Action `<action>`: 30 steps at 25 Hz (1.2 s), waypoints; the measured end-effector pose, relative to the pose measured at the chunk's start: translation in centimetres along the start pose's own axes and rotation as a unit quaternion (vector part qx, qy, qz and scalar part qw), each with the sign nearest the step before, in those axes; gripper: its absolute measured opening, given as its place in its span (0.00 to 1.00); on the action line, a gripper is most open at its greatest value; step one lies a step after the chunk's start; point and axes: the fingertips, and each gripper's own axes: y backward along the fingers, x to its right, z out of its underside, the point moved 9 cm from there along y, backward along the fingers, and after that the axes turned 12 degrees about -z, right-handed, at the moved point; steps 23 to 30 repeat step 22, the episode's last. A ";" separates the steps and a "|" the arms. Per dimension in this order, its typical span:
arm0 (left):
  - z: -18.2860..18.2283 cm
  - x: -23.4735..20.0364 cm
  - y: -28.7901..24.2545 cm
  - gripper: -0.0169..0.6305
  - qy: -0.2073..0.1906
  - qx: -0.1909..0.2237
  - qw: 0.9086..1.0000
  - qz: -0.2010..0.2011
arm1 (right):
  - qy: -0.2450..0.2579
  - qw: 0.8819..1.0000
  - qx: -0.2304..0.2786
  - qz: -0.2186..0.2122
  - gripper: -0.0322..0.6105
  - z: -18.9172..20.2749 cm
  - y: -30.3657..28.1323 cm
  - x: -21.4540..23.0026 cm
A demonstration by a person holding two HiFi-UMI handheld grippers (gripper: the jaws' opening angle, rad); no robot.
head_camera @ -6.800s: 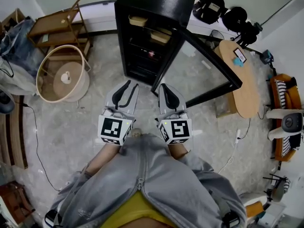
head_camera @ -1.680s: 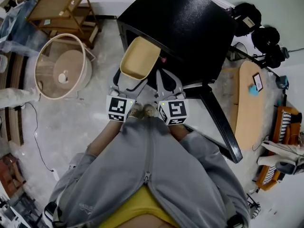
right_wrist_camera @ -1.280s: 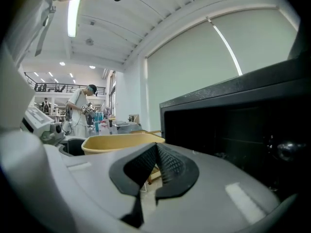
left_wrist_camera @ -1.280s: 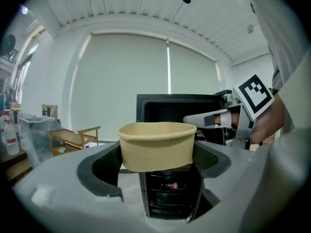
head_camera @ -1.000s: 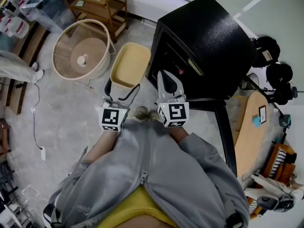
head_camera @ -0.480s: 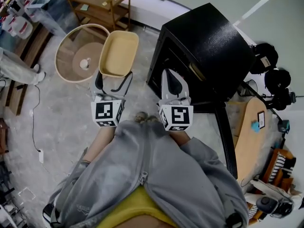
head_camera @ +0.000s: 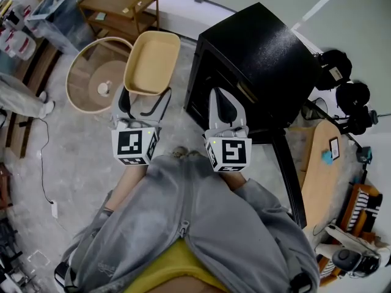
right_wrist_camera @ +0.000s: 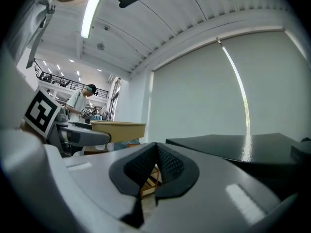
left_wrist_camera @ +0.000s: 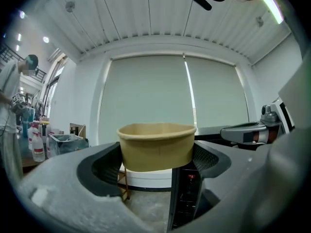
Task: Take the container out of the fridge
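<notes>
A: What can't be read from where you stand?

B: The inside of the tall black cabinet fridge (head_camera: 263, 54). Its top covers the shelves in the head view. The left gripper view gives only a narrow strip of the open front, with a small red thing there, too small to name. The black fridge door (head_camera: 286, 163) stands open, seen as a dark bar.

A: The container?

B: It is a tan paper tub with rounded corners (head_camera: 151, 61). It is out of the fridge, held in the air over the floor to the fridge's left, upright with its mouth up. The left hand-held gripper (head_camera: 145, 100) pinches its near end. In the left gripper view the tub (left_wrist_camera: 156, 147) fills the gap between the two dark pads, its sides against them. The far end juts past the jaws.

A: The right side?

B: The right hand-held gripper (head_camera: 222, 102) is pressed together with nothing in it, hanging before the fridge's open front.

A: Surroundings?

B:
- A round wooden stand with a pale rim (head_camera: 91, 81) is on the floor. The tub overlaps its rim in the head view.
- A wooden shelf rack (head_camera: 119, 8) stands behind.
- An oval wooden tabletop (head_camera: 321, 163) sits right of the door.
- Another person (head_camera: 21, 96) is at the left edge, mostly cut off.
</notes>
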 end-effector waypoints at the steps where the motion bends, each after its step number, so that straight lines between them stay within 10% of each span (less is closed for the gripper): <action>1: -0.1 0.1 -0.1 0.74 -0.001 0.001 1.000 0.002 | 0.000 1.000 -0.001 0.001 0.05 0.0 0.0 0.0; 30: 0.5 0.0 0.1 0.74 0.006 -0.001 1.000 0.022 | -0.014 1.000 -0.011 0.006 0.05 0.7 -0.2 -0.3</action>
